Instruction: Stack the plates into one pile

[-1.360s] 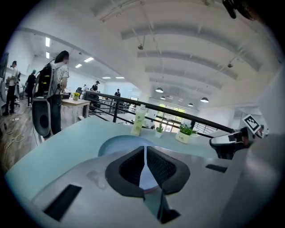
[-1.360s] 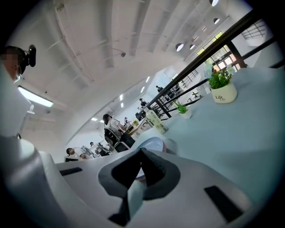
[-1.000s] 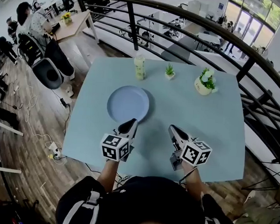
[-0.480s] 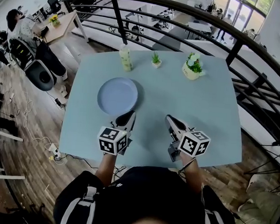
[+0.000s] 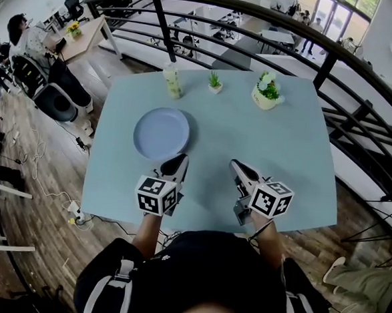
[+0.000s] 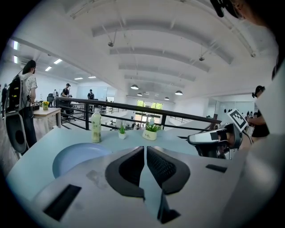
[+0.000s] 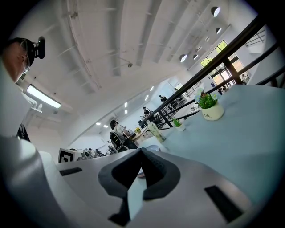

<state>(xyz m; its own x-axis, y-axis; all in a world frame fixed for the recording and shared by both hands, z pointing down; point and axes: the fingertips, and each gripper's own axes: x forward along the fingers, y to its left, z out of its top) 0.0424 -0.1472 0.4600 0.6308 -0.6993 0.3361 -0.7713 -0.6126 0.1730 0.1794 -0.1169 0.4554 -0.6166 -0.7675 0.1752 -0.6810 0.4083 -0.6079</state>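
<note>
A light blue plate (image 5: 161, 132) lies on the left half of the table; I cannot tell whether more plates lie under it. It also shows low at the left in the left gripper view as the plate (image 6: 75, 156). My left gripper (image 5: 179, 161) hovers just at the plate's near right rim, jaws shut and empty. My right gripper (image 5: 235, 166) is level with it further right, over bare table, also shut with nothing between its jaws. In the right gripper view only a sliver of the plate (image 7: 152, 147) peeks past the shut gripper (image 7: 141, 150).
At the far edge of the pale blue table (image 5: 296, 159) stand a green bottle (image 5: 172, 81), a small potted plant (image 5: 215, 82) and a white pot of flowers (image 5: 267, 90). A black railing (image 5: 323, 68) curves round behind the table. People sit at desks below at left.
Both grippers have shifted a little over the near part of the table, staying shut. The plate has not moved on the table.
</note>
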